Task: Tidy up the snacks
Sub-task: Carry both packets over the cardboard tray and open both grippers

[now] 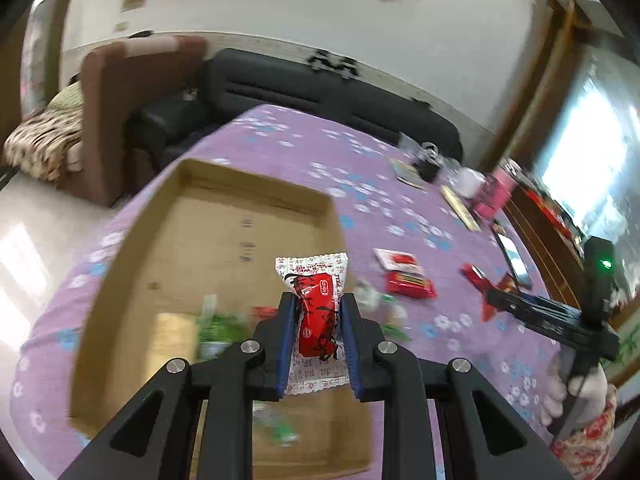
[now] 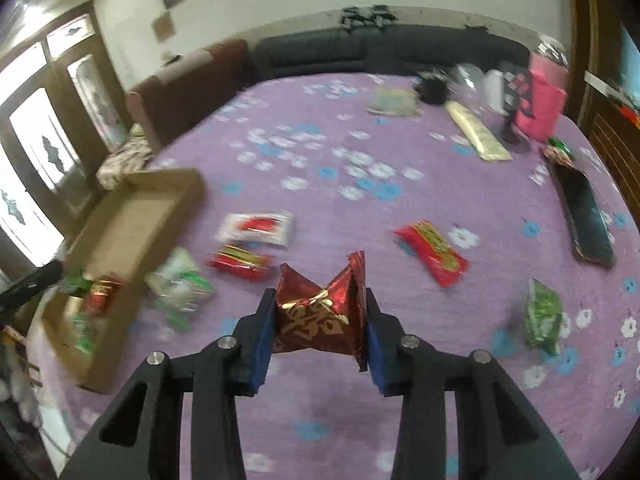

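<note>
Left wrist: red-and-white snack packet [image 1: 318,312] (lettering blurred) between fingers [image 1: 289,336].

**Layout around the cardboard box**

Cardboard box [image 2: 132,216] sits on the table [image 2: 320,168] near its left edge, several snack packets [image 2: 86,300] inside at its near end. Right of the box, on the cloth: a loose packet [image 2: 180,284] just beside it, two packets [image 2: 256,228] further right, then one more [image 2: 432,254]. Sofa [image 2: 360,52] behind the table, beyond the box.
</note>
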Motion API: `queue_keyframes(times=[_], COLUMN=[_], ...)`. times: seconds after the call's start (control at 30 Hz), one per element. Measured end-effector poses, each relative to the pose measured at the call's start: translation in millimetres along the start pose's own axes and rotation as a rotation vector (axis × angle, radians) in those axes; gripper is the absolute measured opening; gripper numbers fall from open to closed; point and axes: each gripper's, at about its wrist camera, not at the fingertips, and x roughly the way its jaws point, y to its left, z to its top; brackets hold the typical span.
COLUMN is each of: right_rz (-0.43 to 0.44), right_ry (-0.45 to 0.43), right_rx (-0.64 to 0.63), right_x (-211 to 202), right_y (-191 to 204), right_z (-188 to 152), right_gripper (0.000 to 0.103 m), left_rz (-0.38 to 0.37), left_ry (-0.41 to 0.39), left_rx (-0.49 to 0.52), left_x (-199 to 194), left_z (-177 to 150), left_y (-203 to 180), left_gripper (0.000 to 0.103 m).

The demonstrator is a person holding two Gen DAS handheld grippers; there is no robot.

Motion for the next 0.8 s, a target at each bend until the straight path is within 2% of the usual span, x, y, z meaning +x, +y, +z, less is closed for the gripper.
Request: queue_keyframes(times=[0.2, 0.33, 0.37, 0.43, 0.5, 0.53, 0.57, 0.63, 0.8], right_rz=[0.093, 0.142, 0.135, 0.127, 0.121, 0.111, 0.107, 0.103, 0.147], right_ry=[0.004, 0.005, 0.003, -0.002, -0.017, -0.025, -0.015, 0.002, 0.091], right_rx=[-0.105, -0.179, -0.196, -0.21, -0.17, -0.148, -0.138, -0.13, -0.134], right_x=[-1.5, -0.8, -1.6, -1.8, -3.8, -4.4, -2.3, 3.4, 24.8], right_y=[74.9, 117.0, 123.3, 127.8, 118.7, 111.7, 104.4, 97.0, 101.2], right_z=[2.7, -4.0, -6.8, -9.1, -8.4, -7.3, -7.0, -9.5, -23.2], right_gripper=[0.037, 0.019, 0.015, 0.015, 0.015, 0.02, 0.033, 0.048, 0.048], left_rz=[0.034, 0.031, 0.03, 0.024, 0.018, 0.015, 0.01, -0.003, -0.028], left_ry=[-0.026, -0.025, -0.025, -0.028, -0.037, -0.041, -0.043, -0.048, -0.045], left_rx=[-0.056, -0.092, -0.098, -0.108, -0.107, -0.105, -0.105, -0.105, -0.085], left_x=[-15.5, -20.1, -21.2, -24.1, -28.3, -29.9, -31.1, -31.5, -33.9], left_z=[-12.0, -20.6, -22.4, -25.3, -27.3, -28.0, -28.5, -29.7, -32.7], left_y=[32.6, 47.6, 50.4, 54.5, 55.5, 55.4, 55.2, 53.0, 42.7], left_gripper=[0.023, 0.023, 0.023, 0.023, 0.023, 0.023, 0.023, 0.023, 0.023])
